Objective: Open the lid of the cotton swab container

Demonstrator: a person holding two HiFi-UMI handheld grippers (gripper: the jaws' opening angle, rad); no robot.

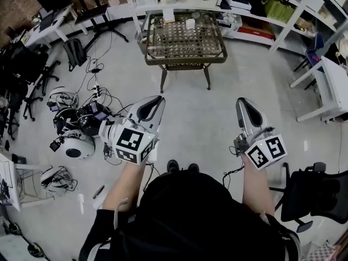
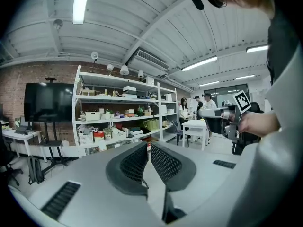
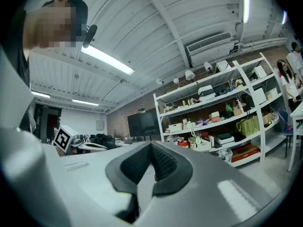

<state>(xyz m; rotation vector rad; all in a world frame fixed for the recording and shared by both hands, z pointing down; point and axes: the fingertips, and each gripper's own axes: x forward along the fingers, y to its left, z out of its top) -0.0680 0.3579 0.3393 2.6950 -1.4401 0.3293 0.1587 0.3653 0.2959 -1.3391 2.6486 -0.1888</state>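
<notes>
Both grippers are held up in mid-air over the floor, well short of a glass-topped wicker table [image 1: 185, 53]. A small white cylinder [image 1: 190, 23] stands at that table's far side; it is too small to tell whether it is the cotton swab container. My left gripper [image 1: 157, 99] [image 2: 148, 148] has its jaws together apart from a thin slit, with nothing between them. My right gripper [image 1: 243, 103] [image 3: 152, 150] is shut and empty. Each gripper points level at the shelves across the room.
Cables and several devices [image 1: 76, 129] lie on the floor at the left. A black office chair [image 1: 315, 194] stands at the lower right, a white desk [image 1: 331, 86] further right. White shelving [image 2: 118, 112] lines the far wall, and people stand by a white table [image 2: 196, 124].
</notes>
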